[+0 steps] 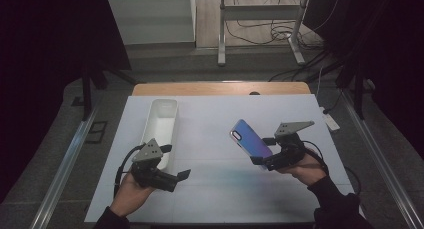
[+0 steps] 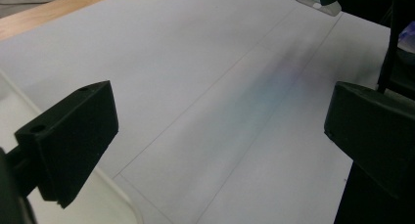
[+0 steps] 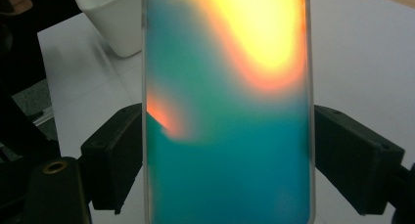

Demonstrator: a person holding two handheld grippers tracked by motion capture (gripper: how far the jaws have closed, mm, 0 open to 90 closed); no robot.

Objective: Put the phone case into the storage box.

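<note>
An iridescent phone case (image 1: pixel 248 138) is held tilted up above the white table mat (image 1: pixel 210 114), and my right gripper (image 1: pixel 263 158) is shut on its lower end. In the right gripper view the case (image 3: pixel 230 111) glows teal with a yellow-orange patch, and both black pads press on its long edges around my right gripper (image 3: pixel 227 160). My left gripper (image 1: pixel 180 178) hovers low at the front left, pointing right. Its jaws stand wide open with nothing between them, and bare mat lies beyond my left gripper (image 2: pixel 220 136). A corner of the case (image 2: pixel 315 0) shows at the top right.
A white oblong bin (image 1: pixel 162 126) stands on the mat just behind the left gripper; its rim (image 2: pixel 115 204) and its body (image 3: pixel 112 18) show in the gripper views. A wooden table edge (image 1: pixel 220 88) runs along the back. Cables and a metal frame lie on the floor beyond.
</note>
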